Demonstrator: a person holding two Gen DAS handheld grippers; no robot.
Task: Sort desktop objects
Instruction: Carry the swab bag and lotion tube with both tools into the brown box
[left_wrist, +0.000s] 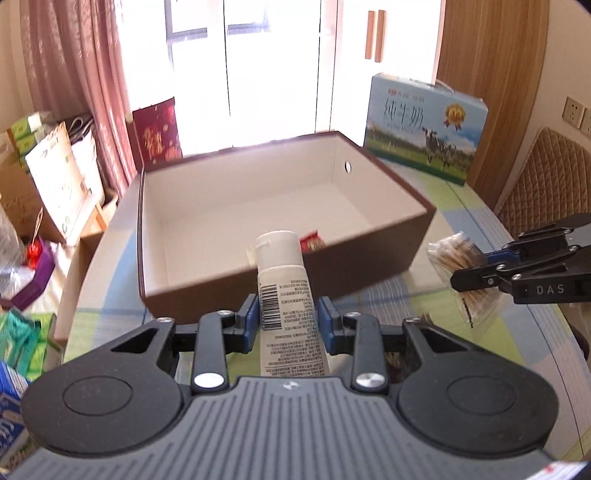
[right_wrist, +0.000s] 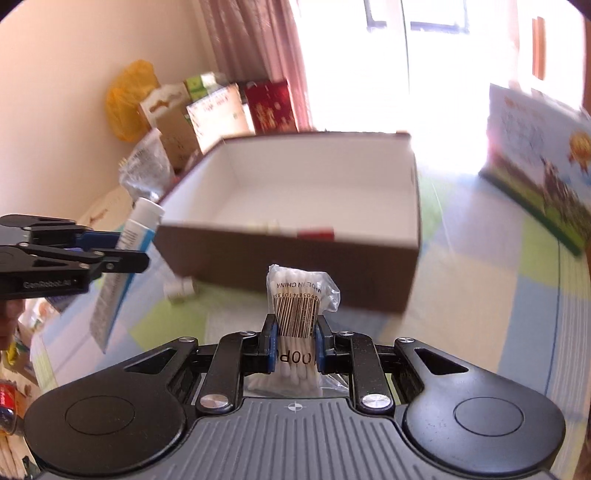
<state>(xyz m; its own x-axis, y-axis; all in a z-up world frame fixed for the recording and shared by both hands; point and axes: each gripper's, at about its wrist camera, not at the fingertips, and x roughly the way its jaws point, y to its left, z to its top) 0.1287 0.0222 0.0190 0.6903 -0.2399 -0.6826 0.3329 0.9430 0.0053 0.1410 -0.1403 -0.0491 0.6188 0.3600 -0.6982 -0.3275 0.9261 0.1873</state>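
- Left tongs pinch a white tube across its printed middle, blue pads pressed on both sides; the tube's cap end points away, up toward the near wall of the box.
- Right tongs are clamped on a small clear bag of cotton swabs, gripping it just below the barcode, with the swab tips standing up above the pads.
- Both loads hang in the air in front of the brown box, the tube to the left and the swab bag to the right, well apart from each other.
- Inside the box, against its near wall, lies a small red packet; the rest of its white floor is partly hidden by that wall.
- On the checked tablecloth, just beside the box's near left corner, lies a small white item, too blurred to name.
- Far right on the table stands a blue milk carton.
- Off the table's left edge, bags and cartons are piled by a pink curtain.
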